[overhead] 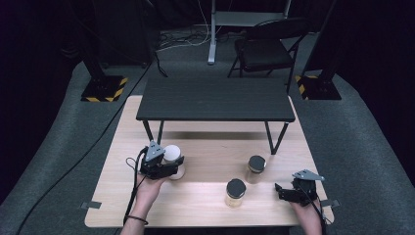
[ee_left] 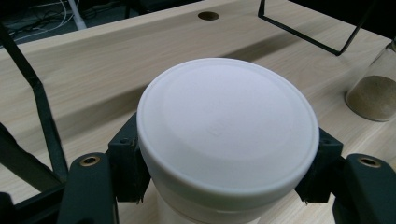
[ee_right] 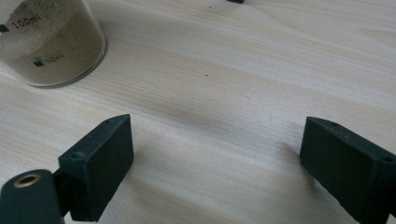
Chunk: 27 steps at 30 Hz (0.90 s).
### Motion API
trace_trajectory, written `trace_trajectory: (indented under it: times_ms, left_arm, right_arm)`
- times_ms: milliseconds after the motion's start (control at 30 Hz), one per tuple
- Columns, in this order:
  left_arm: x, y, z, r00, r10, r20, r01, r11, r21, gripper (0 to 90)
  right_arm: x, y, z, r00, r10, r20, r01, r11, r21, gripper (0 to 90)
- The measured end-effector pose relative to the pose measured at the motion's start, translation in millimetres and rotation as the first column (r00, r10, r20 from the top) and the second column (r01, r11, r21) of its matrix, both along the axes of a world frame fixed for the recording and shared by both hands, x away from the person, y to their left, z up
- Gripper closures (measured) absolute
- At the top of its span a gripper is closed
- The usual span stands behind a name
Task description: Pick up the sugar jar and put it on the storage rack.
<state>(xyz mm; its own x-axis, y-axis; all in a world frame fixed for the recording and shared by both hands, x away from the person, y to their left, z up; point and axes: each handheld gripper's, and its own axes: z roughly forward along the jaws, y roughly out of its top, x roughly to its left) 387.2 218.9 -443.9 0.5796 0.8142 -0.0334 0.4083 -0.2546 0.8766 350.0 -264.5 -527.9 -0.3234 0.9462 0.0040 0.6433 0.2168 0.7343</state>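
While clamped on white-lidded jar (ee_left: 228, 135) at table's (overhead: 205, 205) left, left gripper (overhead: 169, 166): keep grip square under lid, lift straight. Right gripper (ee_right: 215, 163) jaws apart, empty, low over wood. Two black-lidded sand jars (overhead: 235, 192) (overhead: 256, 169) near, right; black shelf (overhead: 215, 99) behind overhangs, limits headroom.

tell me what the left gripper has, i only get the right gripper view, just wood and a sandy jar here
Observer: The left gripper is shut on a white-lidded jar, jaws pressing just below the lid.
Operator: any other jars out there
Observer: Two black-lidded jars: one near the front, another behind it.
Operator: anything past them
Observer: A small black table stands on the wooden table.
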Motion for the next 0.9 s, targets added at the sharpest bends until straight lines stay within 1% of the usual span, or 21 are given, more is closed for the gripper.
trace_trajectory:
  times_ms: [267, 433, 600, 767, 800, 900]
  left_arm:
    - [-2.1, 2.9, 11.6, 0.9999, 0.000, 0.011, 0.000, 0.9999, -0.011, 33.5]
    - [-3.3, 1.4, 18.0, 0.9999, -0.006, 0.011, 0.007, 1.0000, -0.002, 33.5]
    - [-4.4, 0.0, 29.5, 0.9998, -0.012, 0.016, 0.012, 0.9999, 0.002, 33.5]
    - [-6.0, -1.7, 43.1, 0.9993, -0.019, 0.031, 0.018, 0.9998, 0.006, 33.5]
    - [-6.0, -1.7, 43.1, 0.9993, -0.019, 0.031, 0.018, 0.9998, 0.006, 33.5]
    - [-5.3, -2.6, 50.1, 0.9993, -0.014, 0.035, 0.014, 0.9999, 0.009, 33.5]
  right_arm:
    - [-0.1, 0.1, 0.1, 1.0000, -0.001, -0.001, 0.001, 1.0000, 0.001, 9.1]
    - [0.0, -0.1, 0.0, 1.0000, 0.001, 0.000, -0.001, 1.0000, 0.000, 9.1]
    - [0.0, -0.1, 0.0, 1.0000, 0.000, 0.000, 0.000, 1.0000, 0.001, 9.1]
    - [0.0, 0.1, 0.0, 1.0000, 0.000, -0.001, 0.000, 1.0000, 0.001, 9.0]
    - [0.0, 0.1, 0.0, 1.0000, 0.000, -0.001, 0.000, 1.0000, 0.001, 9.0]
    - [0.0, 0.1, 0.0, 1.0000, 0.000, -0.001, 0.000, 1.0000, 0.001, 9.1]
